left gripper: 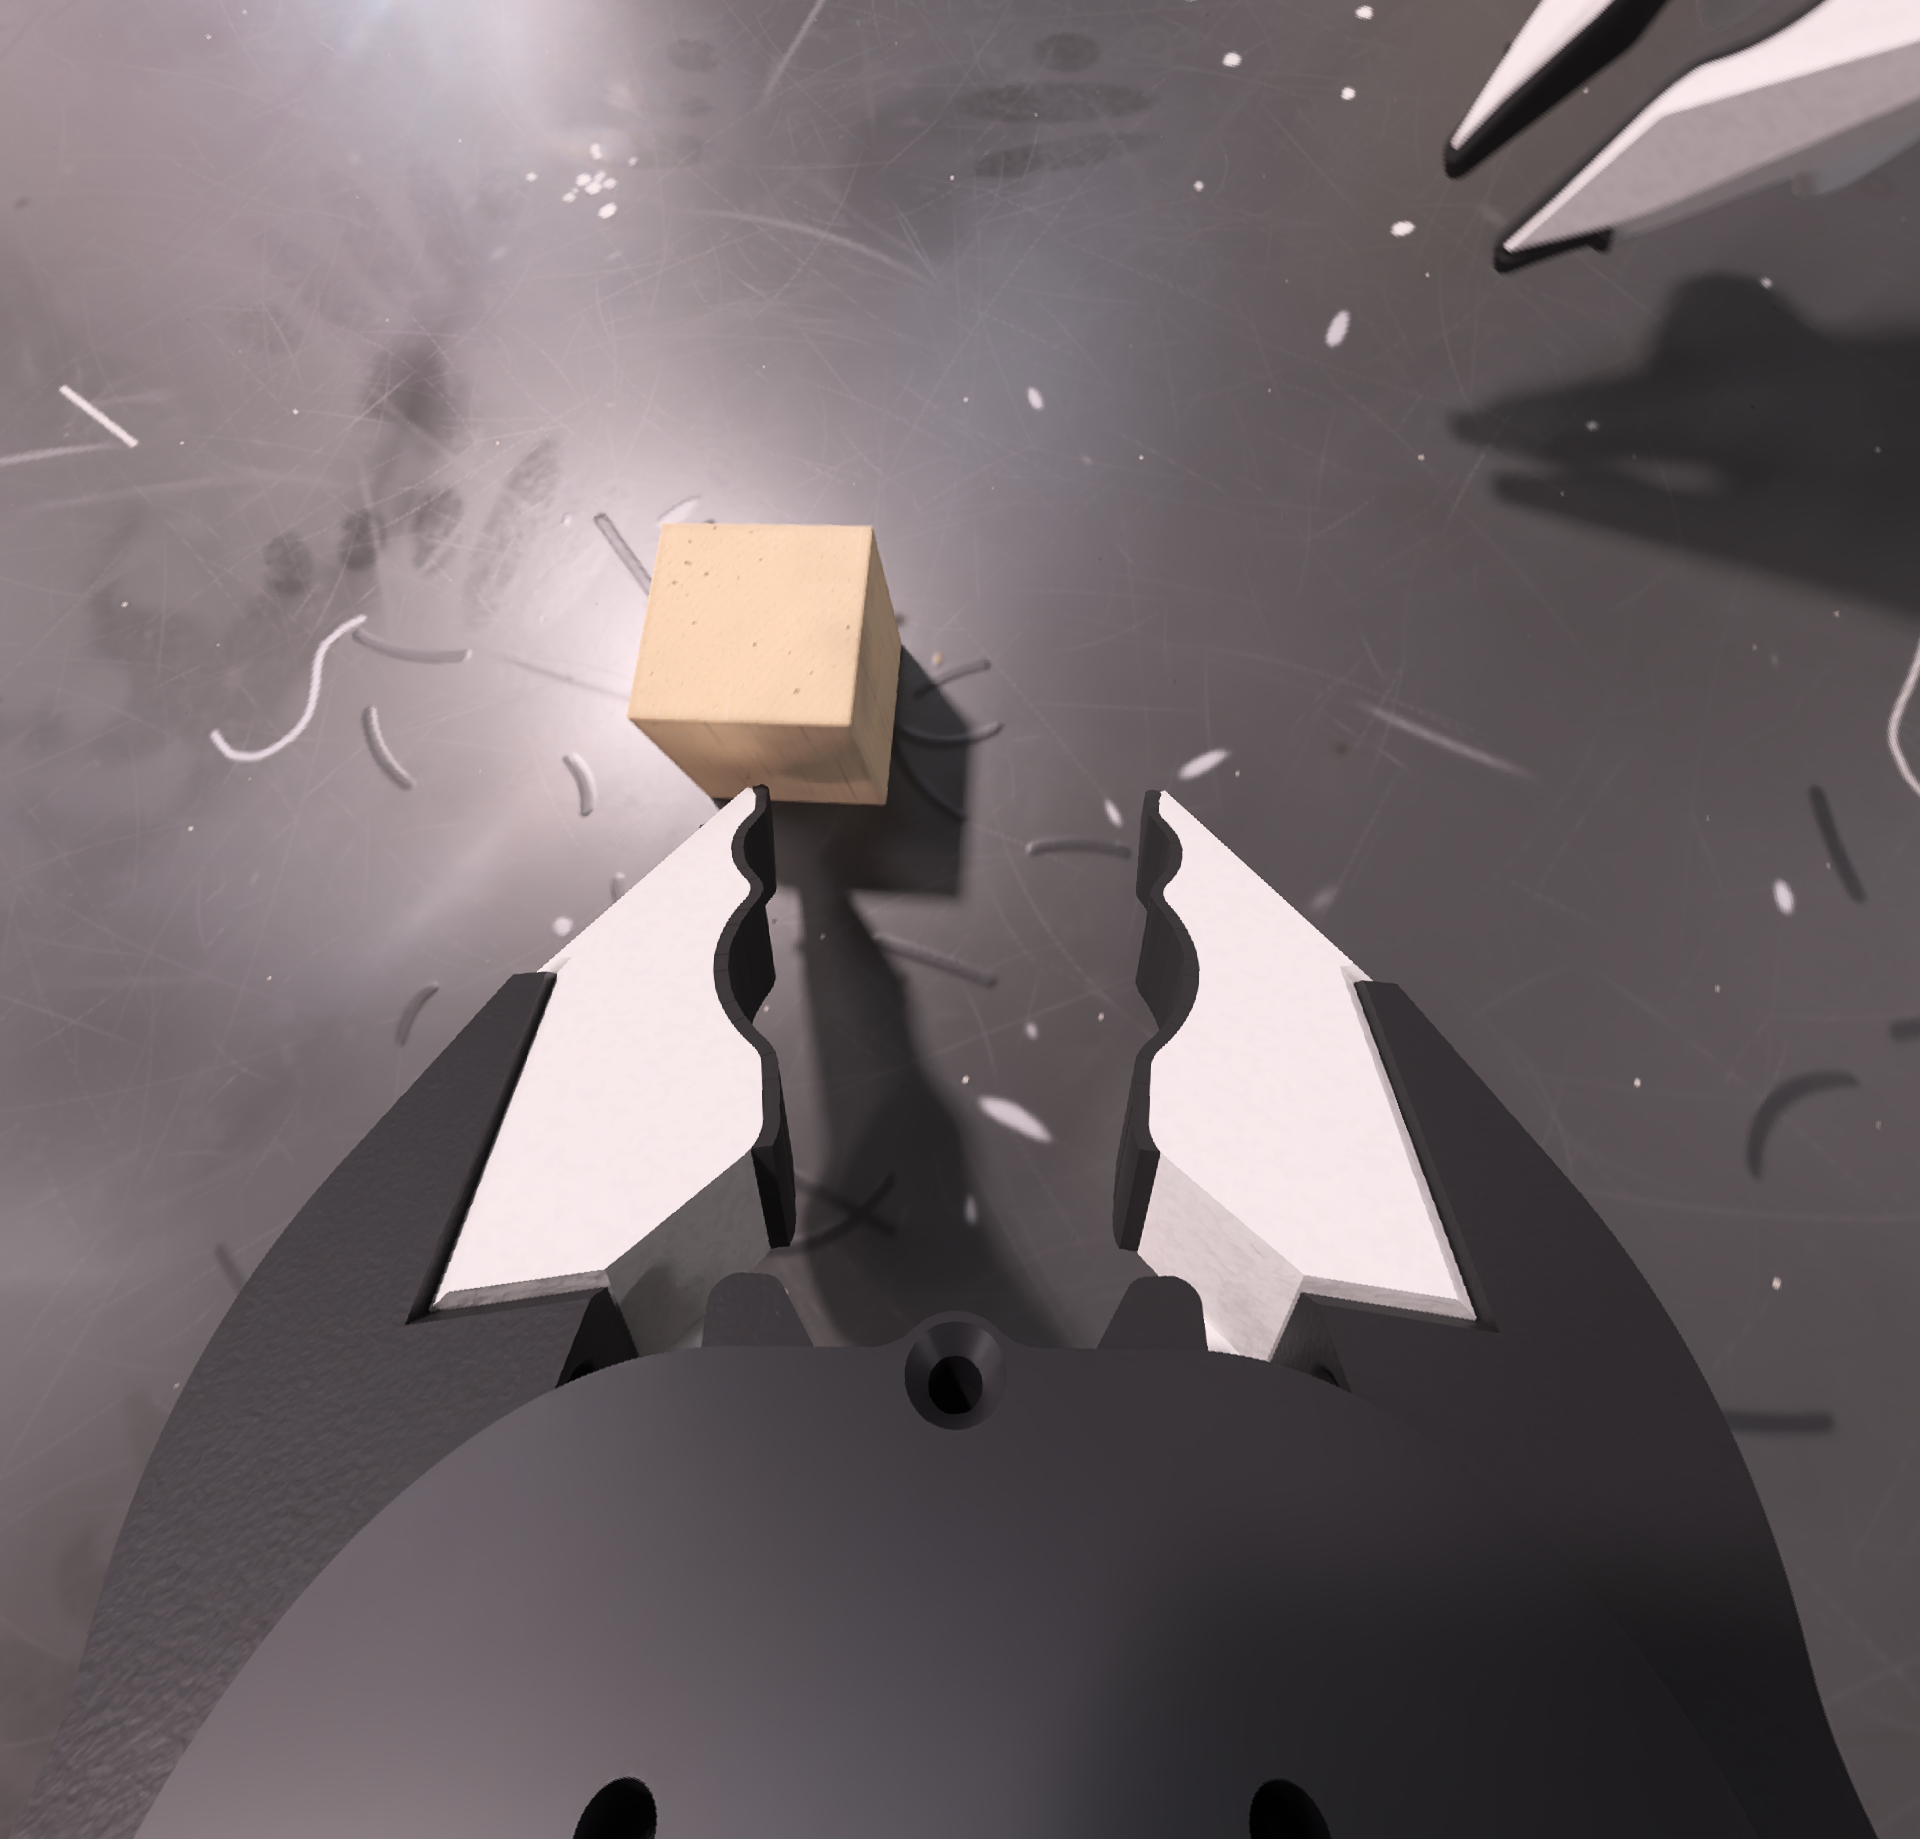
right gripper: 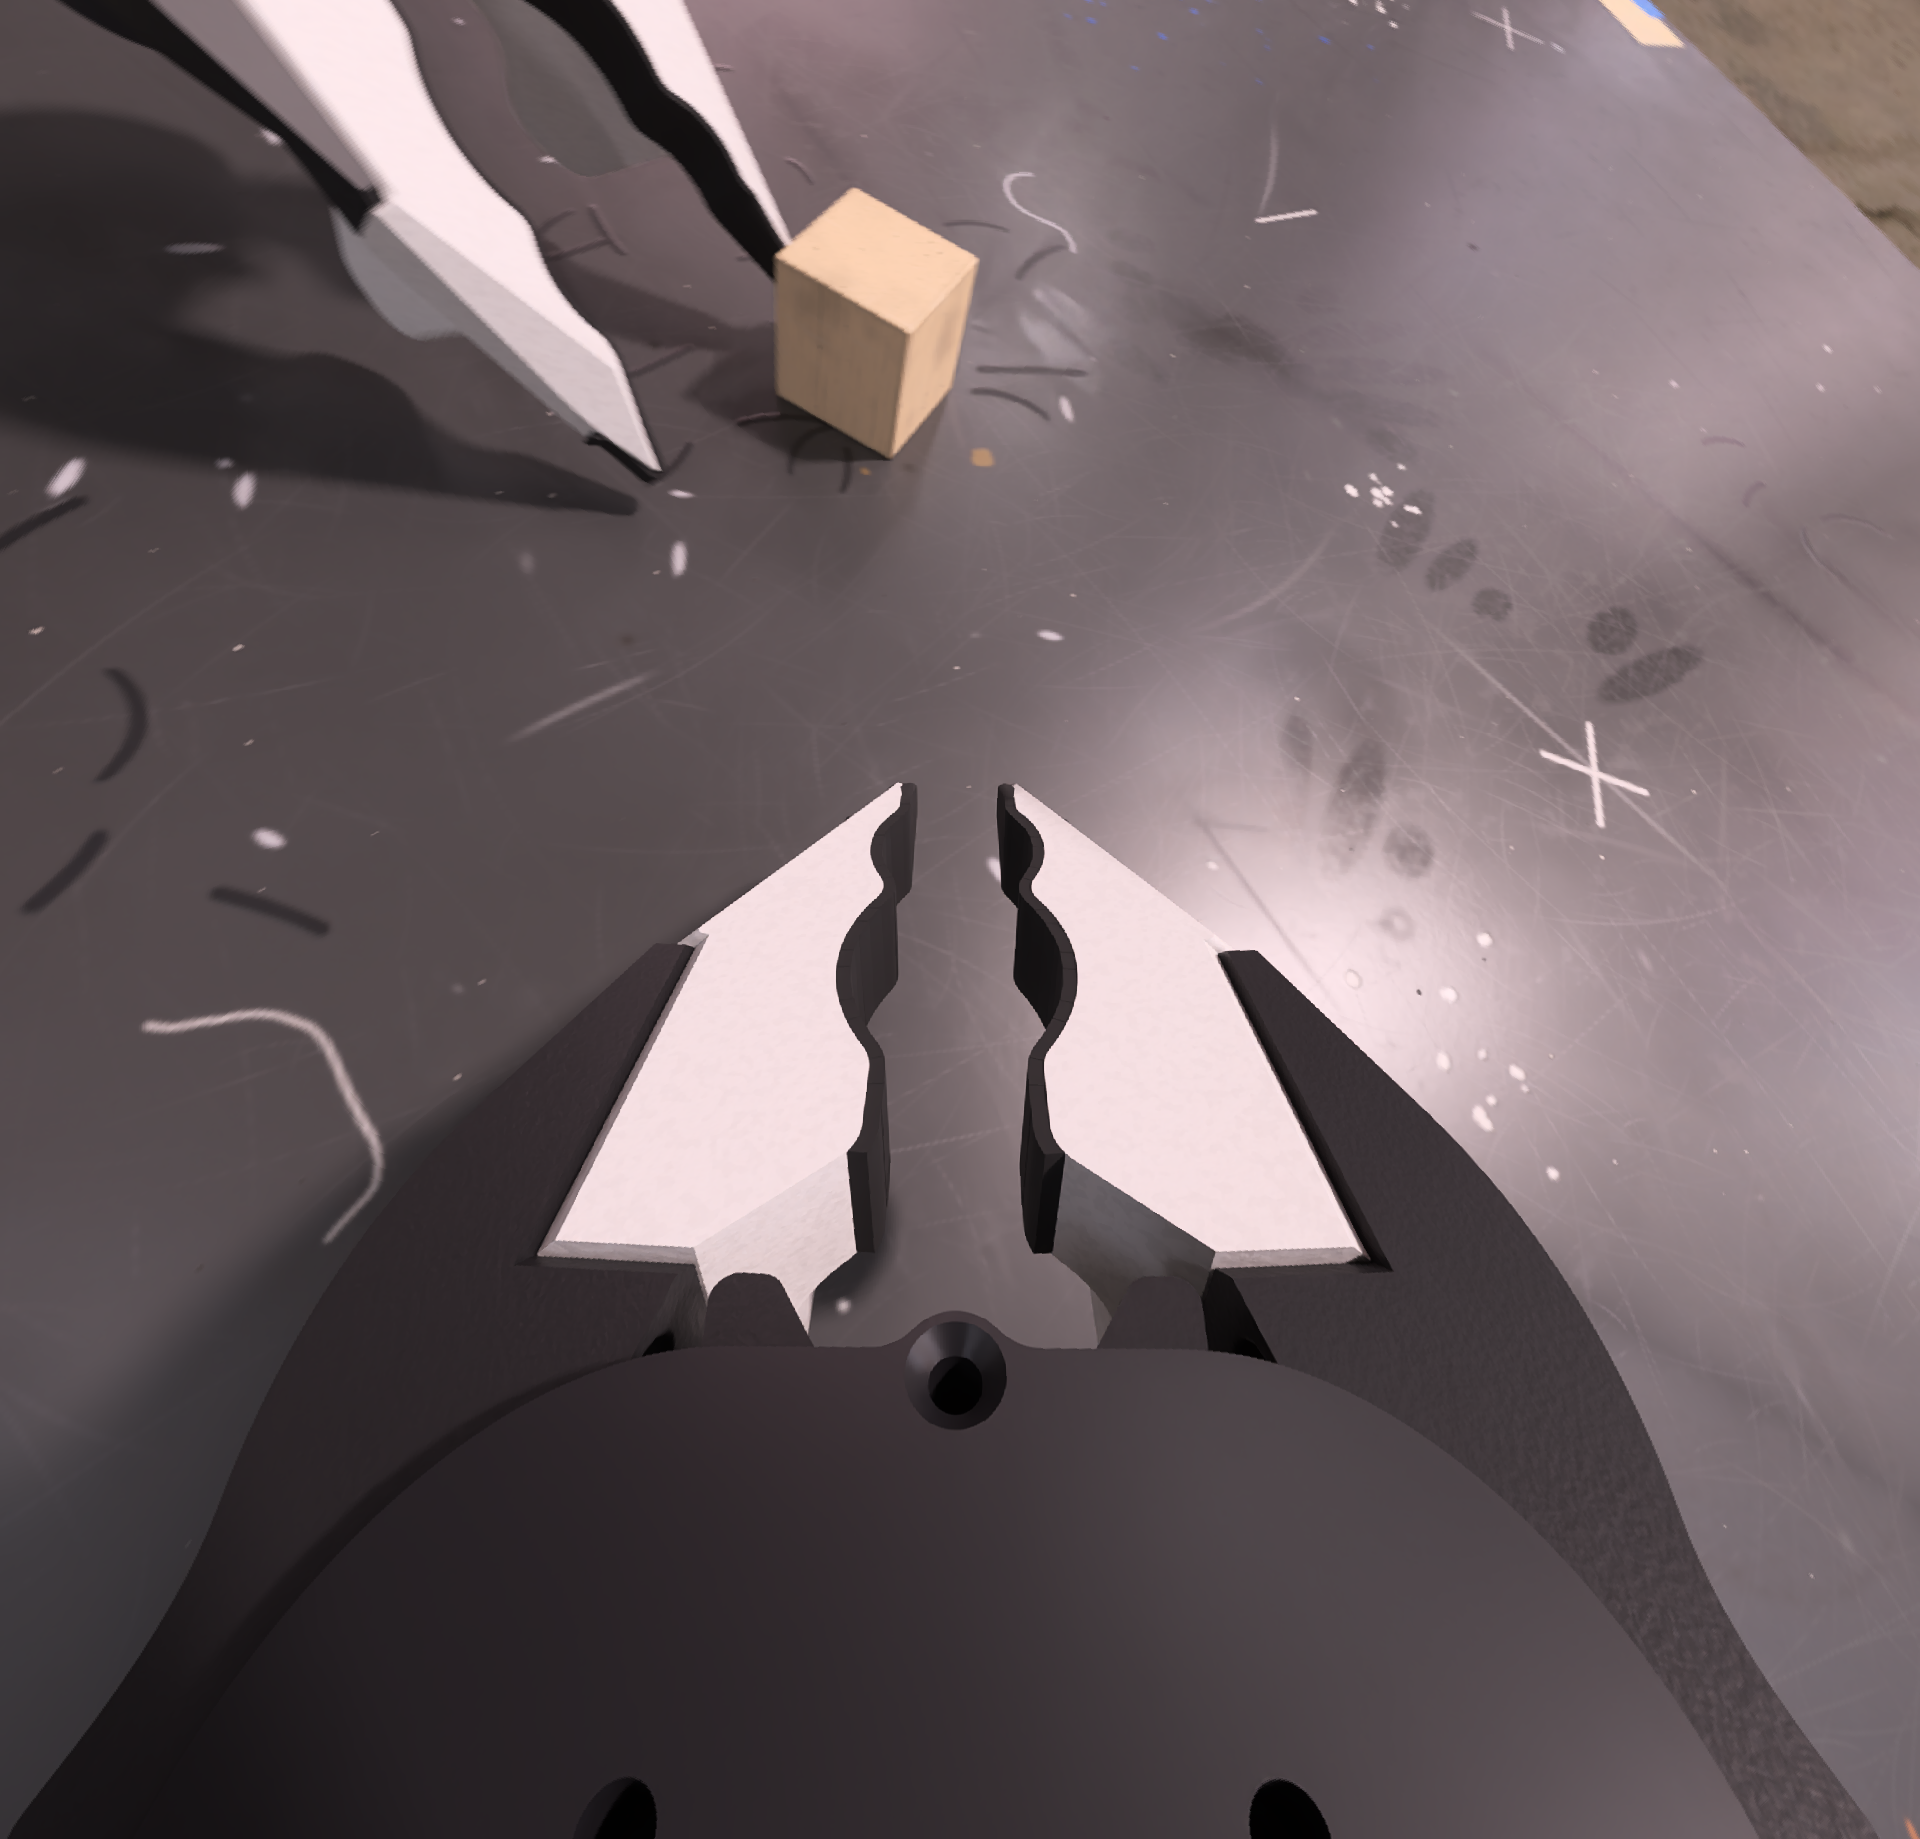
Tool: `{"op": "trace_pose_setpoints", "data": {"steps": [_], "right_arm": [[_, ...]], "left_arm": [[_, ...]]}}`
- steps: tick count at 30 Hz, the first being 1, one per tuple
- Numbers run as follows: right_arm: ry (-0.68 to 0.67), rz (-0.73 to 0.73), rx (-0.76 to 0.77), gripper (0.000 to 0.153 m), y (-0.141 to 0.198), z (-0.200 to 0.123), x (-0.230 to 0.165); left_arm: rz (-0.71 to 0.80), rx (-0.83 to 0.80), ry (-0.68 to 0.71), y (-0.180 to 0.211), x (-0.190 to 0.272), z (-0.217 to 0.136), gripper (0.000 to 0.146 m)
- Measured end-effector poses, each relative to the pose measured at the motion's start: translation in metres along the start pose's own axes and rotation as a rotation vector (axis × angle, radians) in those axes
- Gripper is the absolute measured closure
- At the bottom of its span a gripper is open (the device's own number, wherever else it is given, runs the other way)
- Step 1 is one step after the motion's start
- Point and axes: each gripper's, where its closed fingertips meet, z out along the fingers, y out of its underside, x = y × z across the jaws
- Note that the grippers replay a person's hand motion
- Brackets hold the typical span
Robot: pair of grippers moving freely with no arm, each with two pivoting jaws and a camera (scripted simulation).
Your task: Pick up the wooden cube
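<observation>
Cube of pale wood, the wooden cube [left gripper: 766, 662], sits flat on the dark scuffed worktop [left gripper: 1351, 646], free of any grip. Faces roughly equal, so no real long axis; in the right wrist view it looks taller than wide, likely lens stretch. One vertical edge points toward the right tool, so from there it reads corner-on; from the left wrist view its top face lies nearly square to the line of approach, turned only slightly. Left tool [left gripper: 954, 800] hangs just short of the cube, jaws spread wide, nothing between them. Its left fingertip [left gripper: 756, 802] overlaps the cube's near lower edge in that view; touching or just beside, cannot tell. The cube lies left of the gap's centre line. Step in hand, as judged: final alignment before closing. To do it well, shift the left tool sideways to its own left until the cube centres in the gap, match the small yaw so the pads meet two opposite flat faces, go down and forward without nudging the cube, then close. Corner contact would risk spinning it out. Right tool [right gripper: 956, 787] hovers well apart from the cube, jaws narrow with a slim gap, empty. White specks, chalk-like crosses and smudges mark the worktop all round.
</observation>
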Motion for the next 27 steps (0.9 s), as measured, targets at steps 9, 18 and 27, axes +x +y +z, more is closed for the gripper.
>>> {"op": "trace_pose_setpoints", "data": {"steps": [9, 18, 27], "right_arm": [[-0.056, -0.092, 0.017, 0.13, 0.011, -0.02, -0.022], [-0.03, -0.075, -0.007, 0.13, 0.035, -0.037, -0.009], [-0.047, -0.049, -0.001, 0.13, 0.044, -0.027, -0.004]], "left_arm": [[0.012, -0.035, -0.071, -0.005, -0.004, 0.014, 0.085], [0.003, -0.034, -0.111, -0.004, -0.028, 0.013, 0.086], [0.06, -0.033, -0.093, -0.006, -0.03, 0.015, 0.074]]}}
